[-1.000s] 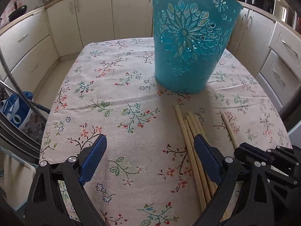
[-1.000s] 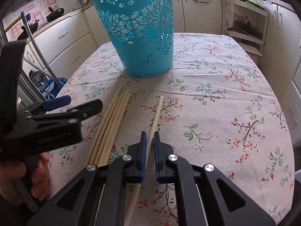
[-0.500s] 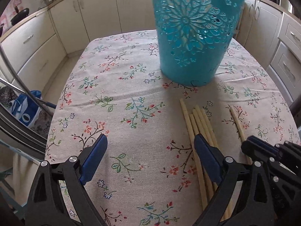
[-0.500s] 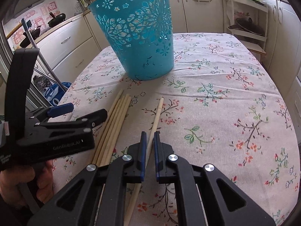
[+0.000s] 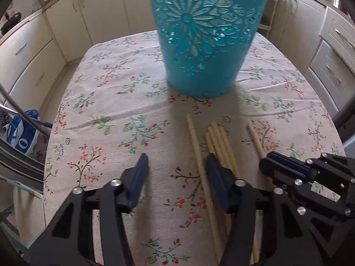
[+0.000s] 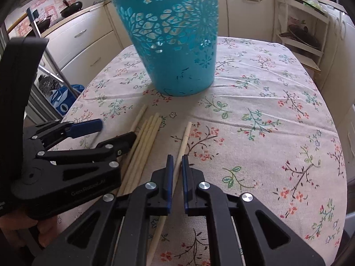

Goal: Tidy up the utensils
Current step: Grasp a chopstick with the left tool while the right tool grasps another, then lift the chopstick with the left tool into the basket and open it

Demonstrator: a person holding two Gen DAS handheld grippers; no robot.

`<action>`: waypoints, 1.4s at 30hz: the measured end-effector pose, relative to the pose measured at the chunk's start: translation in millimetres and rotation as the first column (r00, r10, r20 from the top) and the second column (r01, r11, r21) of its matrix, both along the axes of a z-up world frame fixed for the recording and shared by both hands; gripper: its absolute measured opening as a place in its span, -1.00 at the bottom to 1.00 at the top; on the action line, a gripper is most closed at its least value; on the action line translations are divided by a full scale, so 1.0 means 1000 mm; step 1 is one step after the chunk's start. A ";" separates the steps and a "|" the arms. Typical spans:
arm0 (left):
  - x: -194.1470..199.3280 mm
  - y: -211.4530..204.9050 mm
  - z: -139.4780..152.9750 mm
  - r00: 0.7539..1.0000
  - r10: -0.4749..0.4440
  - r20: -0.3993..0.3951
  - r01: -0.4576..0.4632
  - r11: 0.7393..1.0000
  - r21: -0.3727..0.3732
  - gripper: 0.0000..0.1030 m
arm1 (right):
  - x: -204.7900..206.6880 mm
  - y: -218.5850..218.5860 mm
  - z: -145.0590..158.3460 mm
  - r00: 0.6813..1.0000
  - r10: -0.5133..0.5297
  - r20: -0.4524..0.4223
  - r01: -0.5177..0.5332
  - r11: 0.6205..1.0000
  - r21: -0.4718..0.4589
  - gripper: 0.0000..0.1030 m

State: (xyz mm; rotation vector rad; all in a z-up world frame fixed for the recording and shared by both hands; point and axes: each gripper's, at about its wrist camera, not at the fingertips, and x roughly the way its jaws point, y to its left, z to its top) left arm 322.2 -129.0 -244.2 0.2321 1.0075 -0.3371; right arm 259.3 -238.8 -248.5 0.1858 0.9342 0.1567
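Observation:
A tall teal cut-out bin (image 5: 204,44) stands upright on the floral tablecloth; it also shows in the right wrist view (image 6: 175,42). A bundle of several pale wooden chopsticks (image 5: 221,146) lies in front of it, with one stick (image 5: 196,153) at its left. My left gripper (image 5: 177,173) is open low over the cloth, and that stick runs between its fingers. My right gripper (image 6: 176,173) is shut on a single chopstick (image 6: 184,139) lying apart at the right of the bundle (image 6: 144,141). In the left wrist view the right gripper (image 5: 279,164) sits over that chopstick (image 5: 255,139).
The round table (image 6: 277,115) is covered with a flowered cloth. Cream kitchen cabinets (image 5: 33,51) surround it. A blue bag (image 5: 22,137) and a metal rack sit on the floor at the left. A white shelf unit (image 6: 304,22) stands at the back right.
My left gripper has moved forward toward the bin and its fingers have narrowed around the leftmost stick. The right gripper stays shut on the single chopstick.

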 end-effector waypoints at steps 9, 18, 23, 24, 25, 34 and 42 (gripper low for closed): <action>0.002 -0.016 0.001 0.993 -0.112 -0.040 0.110 0.992 -0.062 -0.91 | 0.006 0.000 0.001 1.000 0.017 -0.012 -0.017 1.000 0.003 -0.85; -0.010 0.026 0.048 0.996 -0.083 0.014 0.083 0.950 -0.300 -0.92 | -0.001 -0.008 -0.003 1.000 -0.008 0.022 0.007 0.999 0.037 -0.89; -0.017 0.045 0.131 0.975 -0.044 0.217 0.137 0.890 -0.435 -0.91 | -0.001 -0.010 -0.003 1.000 -0.010 0.023 0.009 0.999 0.045 -0.89; -0.017 0.049 0.145 0.967 -0.032 0.253 0.149 0.877 -0.457 -0.91 | -0.001 -0.009 -0.003 1.000 -0.011 0.024 0.010 0.999 0.040 -0.89; -0.016 0.050 0.162 0.955 -0.017 0.296 0.163 0.864 -0.477 -0.92 | -0.001 -0.009 -0.003 1.000 -0.011 0.024 0.010 0.999 0.037 -0.89; 0.031 0.020 0.248 0.839 0.158 0.521 0.164 0.839 -0.518 -0.91 | -0.002 -0.009 -0.004 1.000 -0.014 0.025 0.013 0.999 0.053 -0.89; 0.087 -0.019 0.229 0.788 0.270 0.553 0.057 0.862 -0.503 -0.91 | -0.002 -0.022 -0.007 1.000 -0.024 0.014 0.022 0.992 0.126 -0.89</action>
